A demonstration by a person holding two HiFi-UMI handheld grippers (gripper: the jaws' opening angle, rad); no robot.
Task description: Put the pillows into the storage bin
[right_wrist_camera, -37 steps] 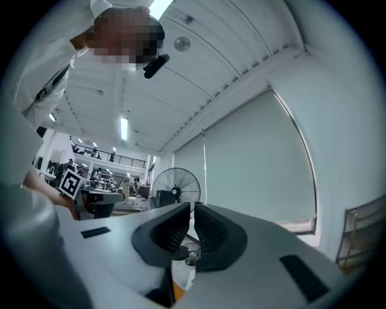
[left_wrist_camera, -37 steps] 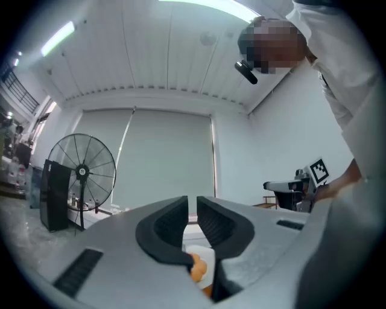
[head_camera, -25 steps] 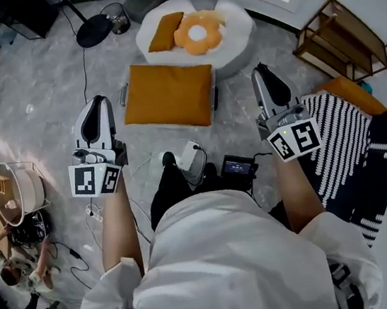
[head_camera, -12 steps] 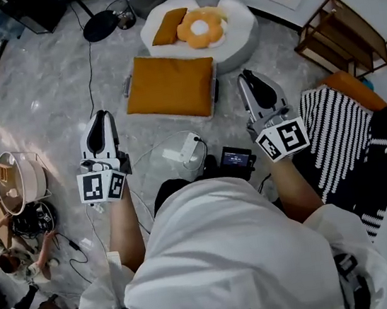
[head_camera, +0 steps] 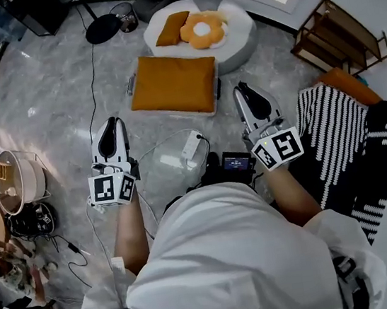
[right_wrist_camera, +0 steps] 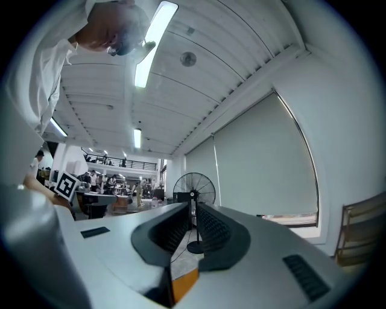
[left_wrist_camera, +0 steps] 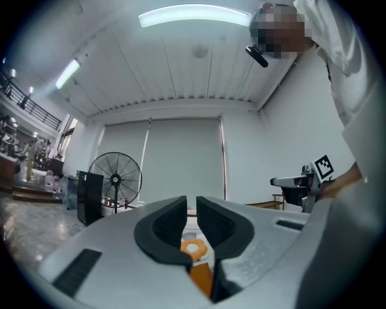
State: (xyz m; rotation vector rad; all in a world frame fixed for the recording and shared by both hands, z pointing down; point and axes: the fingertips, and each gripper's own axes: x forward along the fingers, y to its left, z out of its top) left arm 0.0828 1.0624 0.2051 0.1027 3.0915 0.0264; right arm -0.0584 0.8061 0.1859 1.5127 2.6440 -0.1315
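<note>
Left tongs point(head_camera: 110, 130) and right tongs point(head_camera: 247, 97) were closed, empty, a white plug point(head_camera: 191, 145) between them, an orange pillow point(head_camera: 173, 84) at twelve o'clock.

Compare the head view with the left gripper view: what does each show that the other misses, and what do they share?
Only the head view shows the striped cloth on the floor and the left gripper from above, marker cube included. Only the left gripper view shows the fan upright, the ceiling light, and that gripper's own jaws shut with nothing between them. Both show the flower pillow, the big orange pillow and the right gripper.
</note>
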